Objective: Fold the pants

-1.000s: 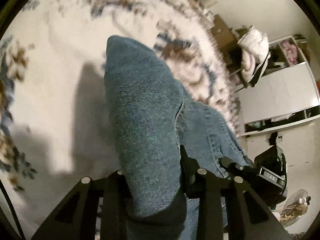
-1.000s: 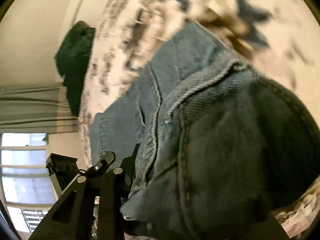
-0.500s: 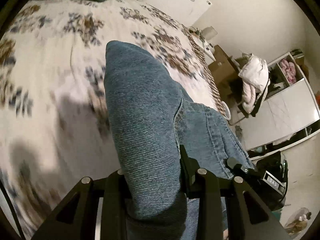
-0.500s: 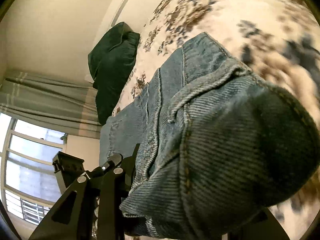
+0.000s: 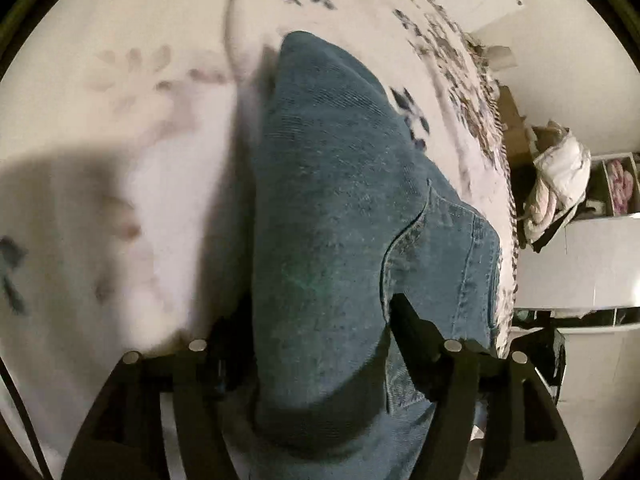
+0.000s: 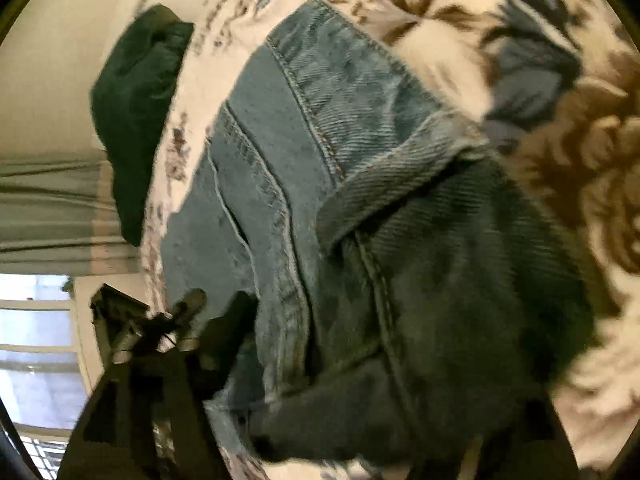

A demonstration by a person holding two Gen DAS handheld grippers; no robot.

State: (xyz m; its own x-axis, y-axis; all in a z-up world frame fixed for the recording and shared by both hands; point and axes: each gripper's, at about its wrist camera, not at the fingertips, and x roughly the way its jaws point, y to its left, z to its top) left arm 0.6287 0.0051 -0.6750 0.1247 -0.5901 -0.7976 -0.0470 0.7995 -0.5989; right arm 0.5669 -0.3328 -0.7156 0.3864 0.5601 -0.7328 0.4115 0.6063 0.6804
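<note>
The blue denim pants (image 5: pixel 336 216) lie on a floral bedspread (image 5: pixel 120 140). My left gripper (image 5: pixel 320 344) is shut on a fold of the denim, which bulges up between its two fingers and hides the tips. In the right wrist view the pants (image 6: pixel 320 152) show a seam and hem, with a dark fold close to the lens. My right gripper (image 6: pixel 360 380) is shut on that fold; only its left finger (image 6: pixel 224 328) shows. The left gripper's body (image 6: pixel 132 320) shows at the lower left of the right wrist view.
A dark green pillow (image 6: pixel 136 112) lies at the bed's head by a curtain and window (image 6: pixel 36 340). Past the bed's far edge stand white shelves (image 5: pixel 592 248) with bundled bedding (image 5: pixel 560 176) and cardboard boxes.
Both grippers have swung with the pants still held, bringing the denim low and close over the bedspread. The views are blurred by this motion.
</note>
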